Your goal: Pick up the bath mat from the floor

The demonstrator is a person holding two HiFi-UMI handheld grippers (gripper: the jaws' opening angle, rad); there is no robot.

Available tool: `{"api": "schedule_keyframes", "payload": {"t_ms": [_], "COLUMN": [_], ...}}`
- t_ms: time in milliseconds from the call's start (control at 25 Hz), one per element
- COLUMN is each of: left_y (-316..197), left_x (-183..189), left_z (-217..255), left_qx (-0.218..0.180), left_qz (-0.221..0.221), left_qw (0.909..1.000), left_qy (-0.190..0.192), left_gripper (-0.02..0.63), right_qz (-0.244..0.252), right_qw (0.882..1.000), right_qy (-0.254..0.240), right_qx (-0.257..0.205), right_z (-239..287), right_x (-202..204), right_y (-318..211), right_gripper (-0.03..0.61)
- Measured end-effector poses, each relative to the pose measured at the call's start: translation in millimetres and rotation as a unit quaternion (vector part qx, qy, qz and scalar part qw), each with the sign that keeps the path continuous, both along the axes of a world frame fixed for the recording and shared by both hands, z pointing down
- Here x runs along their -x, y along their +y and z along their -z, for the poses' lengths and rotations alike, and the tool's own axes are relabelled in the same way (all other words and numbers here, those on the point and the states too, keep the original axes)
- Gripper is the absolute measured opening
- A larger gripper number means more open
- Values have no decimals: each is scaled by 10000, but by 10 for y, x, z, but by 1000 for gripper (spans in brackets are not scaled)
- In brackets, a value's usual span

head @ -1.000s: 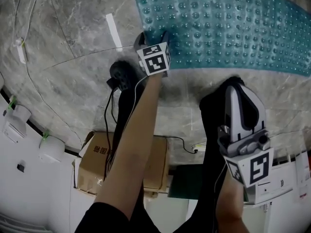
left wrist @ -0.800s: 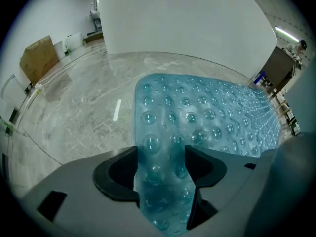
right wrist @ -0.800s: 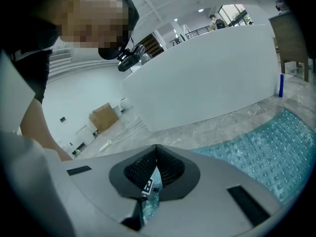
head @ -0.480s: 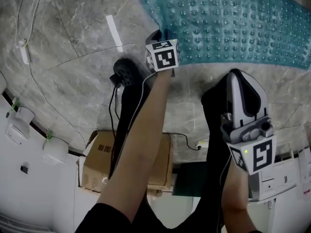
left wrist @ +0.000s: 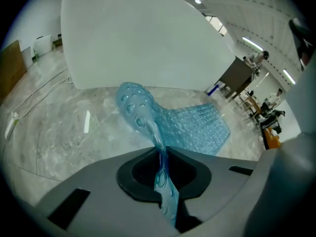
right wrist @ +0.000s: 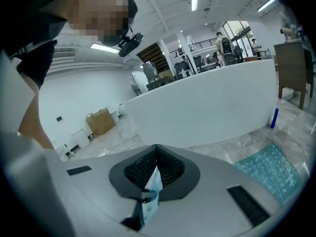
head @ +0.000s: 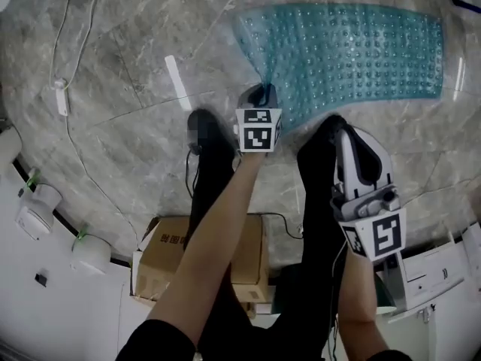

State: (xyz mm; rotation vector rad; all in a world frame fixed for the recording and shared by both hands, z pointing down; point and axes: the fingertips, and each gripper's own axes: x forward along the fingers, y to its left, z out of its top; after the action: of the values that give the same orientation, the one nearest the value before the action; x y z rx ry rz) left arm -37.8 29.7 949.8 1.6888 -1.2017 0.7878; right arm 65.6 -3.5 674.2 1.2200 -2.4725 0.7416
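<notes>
Marble floor (head: 113, 74): bath mat (head: 361, 51) long axis left-right; left hand-held gripper (head: 261, 94) closing on raised near-left corner.

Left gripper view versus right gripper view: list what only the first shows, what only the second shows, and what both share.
Only the left gripper view: a corner of the bath mat raised in a fold and caught between the closing jaws of the left gripper, and a white strip on the floor. Only the right gripper view: the right gripper, jaws together on a pale scrap. Both: the rest of the bath mat lying flat on the marble floor, with the white partition behind it.
</notes>
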Motion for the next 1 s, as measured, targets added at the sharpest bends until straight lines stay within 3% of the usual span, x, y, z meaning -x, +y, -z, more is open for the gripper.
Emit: {"api": "schedule_keyframes", "payload": {"t_ms": [200, 360, 600, 1000], "left_y": [-127, -387, -460, -333], "left_x": [-449, -731, -922, -900], "left_z": [1122, 2077, 3425, 5403], "left_qx": [-192, -667, -1090, -2201], "left_qz": [-275, -661, -1121, -2001], "left_qw": [9989, 9937, 9846, 9531], "left_qy": [342, 610, 784, 559], "left_gripper": [32, 29, 28, 26], "right_qz": [-138, -391, -631, -766], "right_qw": [9996, 9978, 9945, 9844], "right_qy": [60, 130, 294, 284], "right_qx": [-241, -516, -780, -1558], "right_z": [1005, 1791, 2856, 4365], "right_x": [-222, -512, -954, -1059], "right_y": [-140, -248, -232, -275], "right_gripper": [12, 12, 12, 12]}}
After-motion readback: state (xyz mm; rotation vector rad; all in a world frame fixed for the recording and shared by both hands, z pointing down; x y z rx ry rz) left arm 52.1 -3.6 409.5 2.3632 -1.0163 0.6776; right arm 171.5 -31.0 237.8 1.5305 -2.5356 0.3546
